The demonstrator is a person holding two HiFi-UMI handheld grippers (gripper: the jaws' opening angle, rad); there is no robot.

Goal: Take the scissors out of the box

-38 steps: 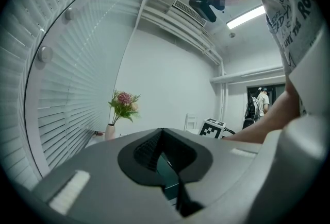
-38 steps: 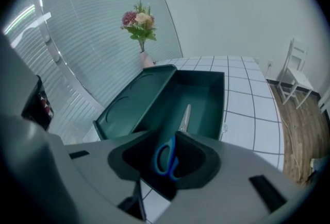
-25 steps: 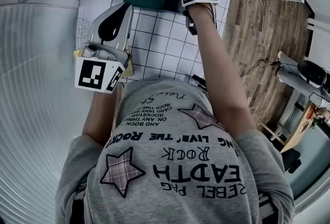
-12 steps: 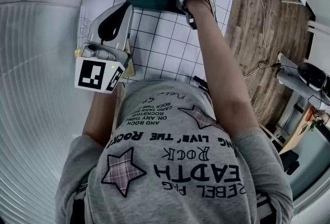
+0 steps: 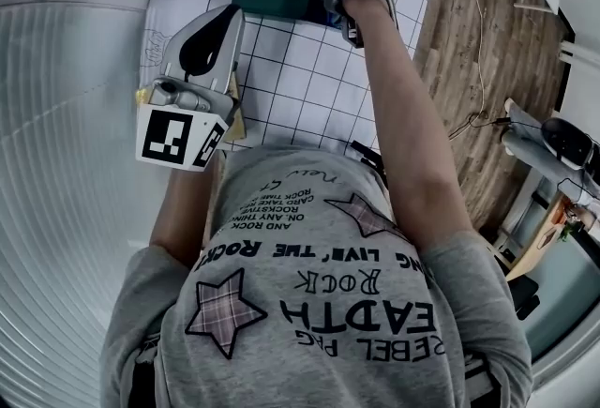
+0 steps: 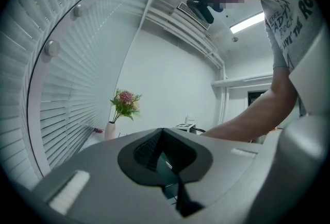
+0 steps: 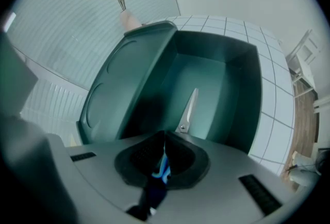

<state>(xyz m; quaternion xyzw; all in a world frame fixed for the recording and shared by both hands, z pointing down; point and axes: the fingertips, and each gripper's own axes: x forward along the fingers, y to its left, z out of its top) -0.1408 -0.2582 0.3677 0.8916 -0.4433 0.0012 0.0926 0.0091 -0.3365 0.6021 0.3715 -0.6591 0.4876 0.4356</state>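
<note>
right gripper (image 7: 164, 140), fingers just closed on blue handle of scissors (image 7: 188, 107), blades inside open green box (image 7: 242, 79)

The box (image 7: 242, 89) is open on top, leaving a clear way straight up. Its walls shut off the sides, and the opened lid (image 7: 129, 73) stands along its left edge. The right gripper (image 7: 164, 138), jaws just closed on the scissors (image 7: 188, 107), fills the box's near end. The left gripper (image 5: 200, 45) hangs well apart, nearer the person.
</note>
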